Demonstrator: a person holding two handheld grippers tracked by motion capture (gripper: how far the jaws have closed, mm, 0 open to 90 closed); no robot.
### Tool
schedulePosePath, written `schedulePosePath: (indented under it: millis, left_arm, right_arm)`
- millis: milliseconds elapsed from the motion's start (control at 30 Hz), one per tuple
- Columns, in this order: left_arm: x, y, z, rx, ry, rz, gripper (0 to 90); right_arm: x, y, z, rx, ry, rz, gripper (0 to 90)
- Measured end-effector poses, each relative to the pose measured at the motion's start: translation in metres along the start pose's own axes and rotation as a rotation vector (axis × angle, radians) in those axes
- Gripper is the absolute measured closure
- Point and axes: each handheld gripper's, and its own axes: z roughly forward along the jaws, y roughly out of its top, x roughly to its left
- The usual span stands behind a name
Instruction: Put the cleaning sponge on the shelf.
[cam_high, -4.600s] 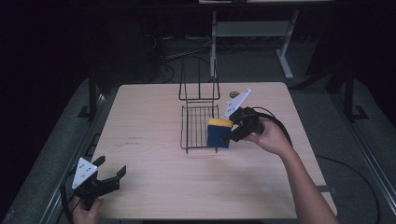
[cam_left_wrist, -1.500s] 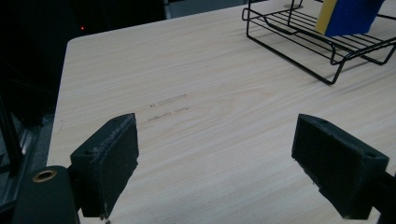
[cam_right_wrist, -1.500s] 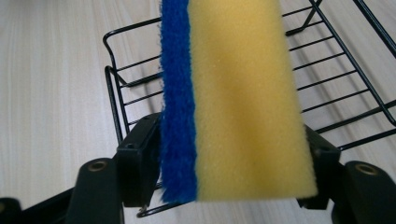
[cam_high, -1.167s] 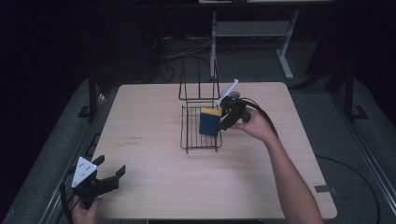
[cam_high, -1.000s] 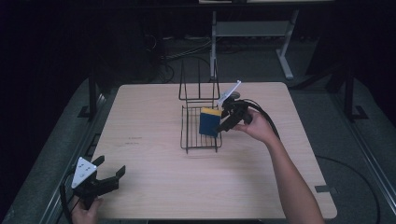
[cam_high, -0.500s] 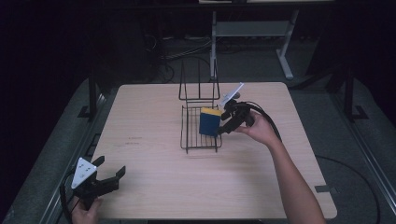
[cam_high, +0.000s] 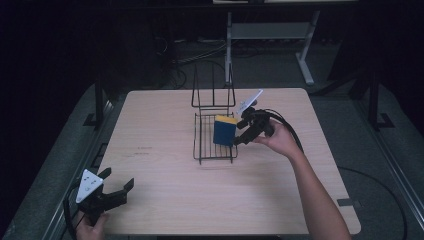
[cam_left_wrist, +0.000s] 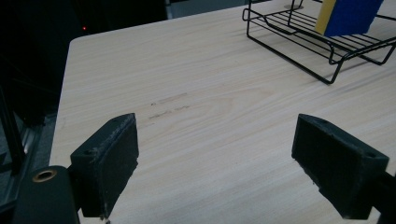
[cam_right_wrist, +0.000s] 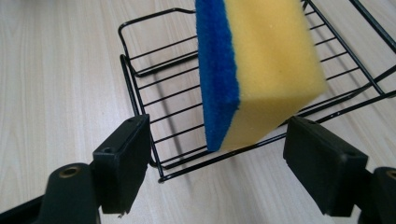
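Inside the wire rack (cam_high: 215, 145), at its right-hand side, the sponge (cam_high: 225, 130) stands on edge, its yellow face and blue scouring layer both upright and its long axis rising from the rack floor, tilted slightly. Just to the right of the rack, the right gripper (cam_high: 243, 131) faces the sponge; its jaws have just been opening and now stand spread, with a clear gap on either side of the sponge in the right gripper view (cam_right_wrist: 259, 70), so nothing is pinched. The sponge lies straight ahead of these jaws and a little beyond their tips. Judged from this, the placing appears done and the coming move is a straight withdrawal away from the rack; the rack's front wire rim (cam_right_wrist: 224, 156) runs between the jaws and the sponge and could be snagged. Well apart from the rack, at the near left corner of the worktop (cam_high: 165, 195), the left gripper (cam_high: 116, 189) rests with jaws spread and empty.
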Motion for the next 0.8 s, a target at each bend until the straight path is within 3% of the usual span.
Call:
schedulePosePath:
  millis: [800]
  left_arm:
    - [0.0, -0.001, 0.0, 0.005, 0.0, 0.003, 14.1]
  right_arm:
    - [0.004, -0.021, -0.008, 0.011, 0.003, 0.026, 20.7]
